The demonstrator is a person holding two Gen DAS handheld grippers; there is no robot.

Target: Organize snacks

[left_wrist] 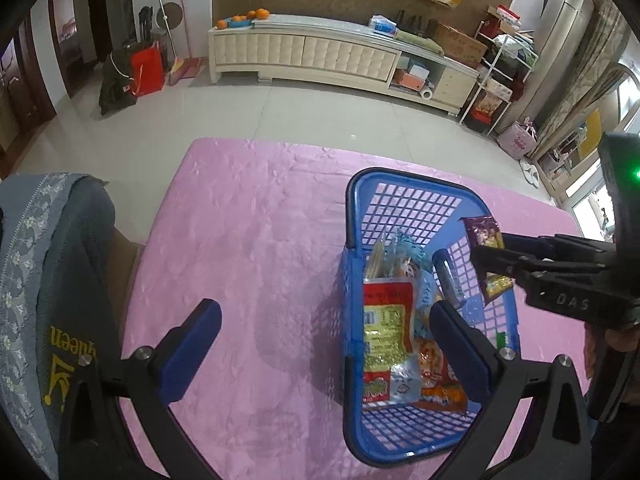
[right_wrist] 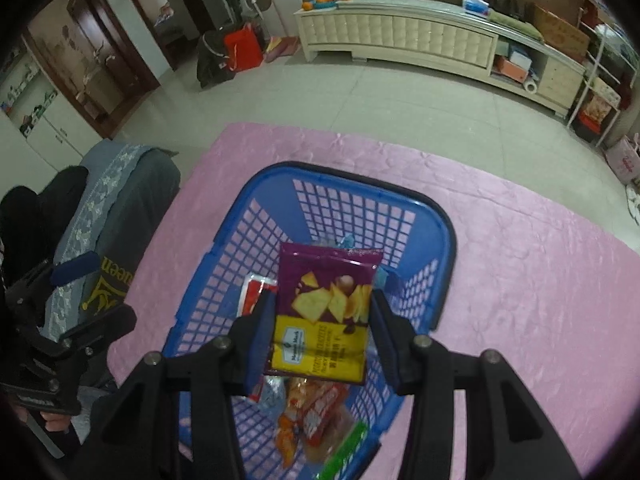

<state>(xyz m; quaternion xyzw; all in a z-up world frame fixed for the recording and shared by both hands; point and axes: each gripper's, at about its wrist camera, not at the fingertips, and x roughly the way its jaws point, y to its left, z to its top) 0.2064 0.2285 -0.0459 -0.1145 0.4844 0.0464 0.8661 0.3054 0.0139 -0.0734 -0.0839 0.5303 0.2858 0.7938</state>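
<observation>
A blue plastic basket [left_wrist: 360,216] stands on the pink tablecloth and holds several snack packets, among them a red and yellow packet [left_wrist: 386,320]. My right gripper [right_wrist: 320,320] is shut on a purple and yellow chip packet [right_wrist: 324,312] and holds it above the basket [right_wrist: 440,216]. In the left wrist view the same packet [left_wrist: 486,236] hangs over the basket's right side. My left gripper [left_wrist: 324,328] is open and empty, low over the cloth at the basket's left wall.
The pink tablecloth [left_wrist: 248,216] covers the table. A chair with a grey and blue cover [left_wrist: 52,280] stands at the table's left edge. A tiled floor and a long white cabinet [left_wrist: 304,52] lie beyond the far edge.
</observation>
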